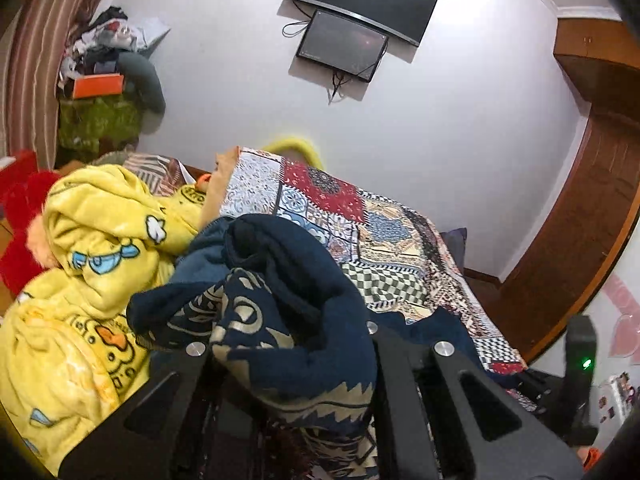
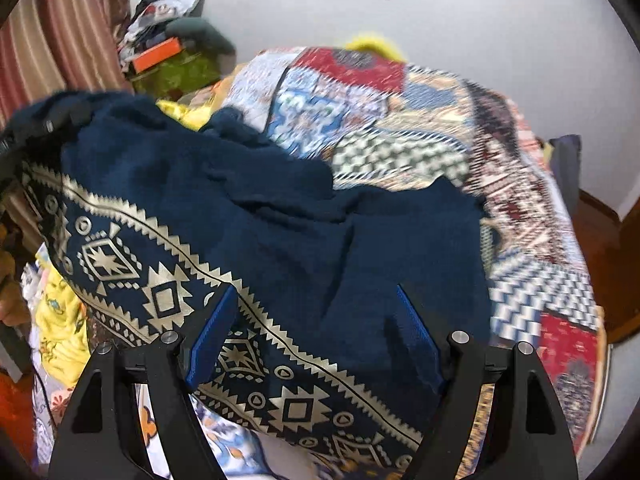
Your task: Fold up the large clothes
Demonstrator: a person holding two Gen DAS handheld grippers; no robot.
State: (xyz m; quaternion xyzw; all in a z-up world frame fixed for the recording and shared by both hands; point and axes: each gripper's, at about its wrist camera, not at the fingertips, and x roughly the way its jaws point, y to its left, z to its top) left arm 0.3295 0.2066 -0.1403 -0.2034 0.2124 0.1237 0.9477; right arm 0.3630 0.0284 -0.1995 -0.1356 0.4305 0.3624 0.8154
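A large navy garment [image 1: 280, 264] with a cream geometric border lies on the bed. My left gripper [image 1: 288, 342] is shut on a bunched fold of it and holds that fold raised off the bed; cloth hides the fingertips. In the right wrist view the same navy garment [image 2: 280, 208] slopes down from its lifted upper-left edge, where the black left gripper [image 2: 44, 128] shows. My right gripper [image 2: 316, 292] stands open just above the garment's patterned border. Its blue pads [image 2: 212, 340] are wide apart and press on nothing.
A yellow fleece garment [image 1: 92, 264] with duck prints is heaped at the left. A patchwork bedspread [image 1: 360, 216] covers the bed. Clutter [image 1: 104, 60] is piled by the striped curtain. Two screens [image 1: 360, 12] hang on the wall and a wooden wardrobe [image 1: 580, 200] stands at the right.
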